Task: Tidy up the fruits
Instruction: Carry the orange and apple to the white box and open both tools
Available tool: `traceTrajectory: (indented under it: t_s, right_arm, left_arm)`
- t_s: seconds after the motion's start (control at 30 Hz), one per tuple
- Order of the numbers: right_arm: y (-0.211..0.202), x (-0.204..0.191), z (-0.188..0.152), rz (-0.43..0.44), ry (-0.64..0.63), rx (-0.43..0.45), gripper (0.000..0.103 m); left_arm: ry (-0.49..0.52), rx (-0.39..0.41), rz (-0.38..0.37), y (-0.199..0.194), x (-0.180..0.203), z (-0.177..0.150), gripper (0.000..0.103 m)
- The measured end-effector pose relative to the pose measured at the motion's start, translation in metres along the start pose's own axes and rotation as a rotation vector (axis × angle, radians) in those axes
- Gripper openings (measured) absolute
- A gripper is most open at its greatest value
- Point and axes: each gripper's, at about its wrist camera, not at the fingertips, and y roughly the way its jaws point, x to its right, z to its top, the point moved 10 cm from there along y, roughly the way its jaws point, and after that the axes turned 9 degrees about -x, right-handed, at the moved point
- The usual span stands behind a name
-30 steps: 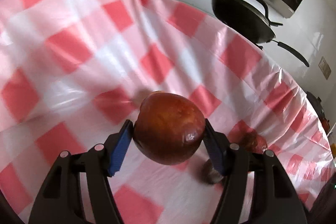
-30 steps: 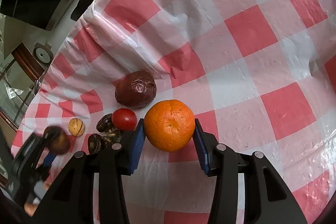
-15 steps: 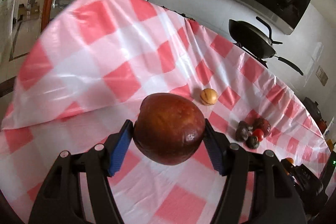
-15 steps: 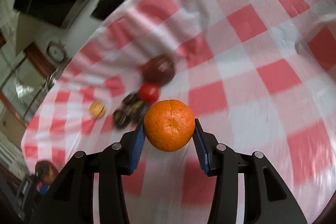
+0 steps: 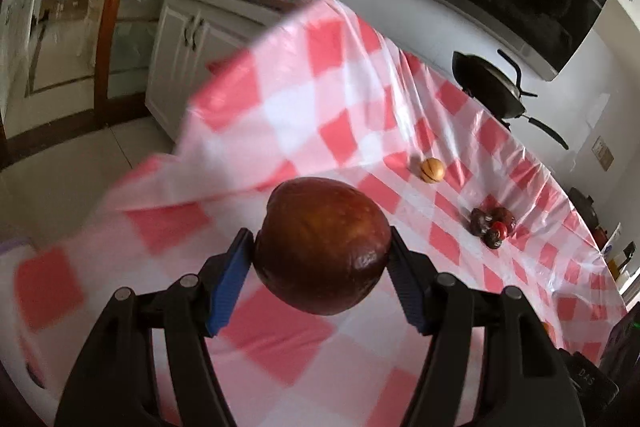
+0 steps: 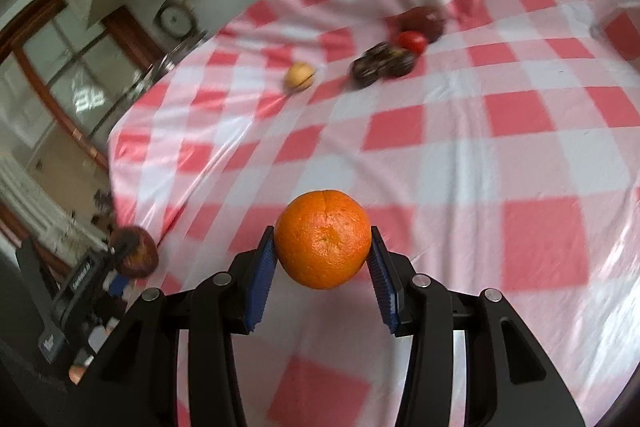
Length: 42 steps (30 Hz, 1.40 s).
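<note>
I have the left gripper [image 5: 322,259] clamped on a brown fruit [image 5: 322,245] and the right gripper [image 6: 323,255] on the orange [image 6: 323,244], neither placed, while the small fruits [image 6: 382,63] upper right on the worktop [image 6: 480,155] await sorting.

Two grippers, left [image 5: 322,263] and right [image 6: 323,259]. One brown fruit [image 5: 322,245], one orange [image 6: 323,238], one walnut [image 6: 299,76], one tomato [image 6: 412,41], one wrinkled dark red fruit [image 6: 424,19], several dark dried fruits [image 6: 380,65], count unclear. One pan [image 5: 490,91].
</note>
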Motion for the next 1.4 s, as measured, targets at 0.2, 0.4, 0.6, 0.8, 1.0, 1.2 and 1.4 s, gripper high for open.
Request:
traceTrajectory:
  t_s: [0.2, 0.4, 0.6, 0.8, 1.0, 1.2, 1.4]
  right_arm:
    - [0.002, -0.067, -0.035, 0.034, -0.168, -0.049, 0.045]
    - [0.011, -0.137, -0.076, 0.055, -0.388, -0.102, 0.045]
    - [0.023, -0.202, -0.133, 0.094, -0.625, -0.165, 0.045]
    - [0.035, -0.251, -0.200, 0.147, -0.820, -0.258, 0.045]
    - [0.052, -0.283, -0.272, 0.175, -1.037, -0.364, 0.045]
    - [0.089, -0.289, -0.333, 0.133, -1.175, -0.508, 0.045]
    - [0.131, -0.284, -0.378, 0.074, -1.261, -0.647, 0.045]
  left_arm:
    - [0.029, 0.043, 0.053, -0.046, -0.046, -0.003, 0.066]
    - [0.033, 0.073, 0.096, -0.087, -0.094, -0.009, 0.066]
    - [0.007, 0.090, 0.151, -0.122, -0.149, -0.014, 0.066]
    - [-0.054, 0.086, 0.258, -0.149, -0.216, -0.030, 0.066]
    - [-0.128, 0.033, 0.346, -0.152, -0.277, -0.055, 0.066]
    - [-0.123, -0.117, 0.451, -0.121, -0.313, -0.084, 0.066]
    - [-0.147, -0.290, 0.488, -0.080, -0.333, -0.121, 0.066]
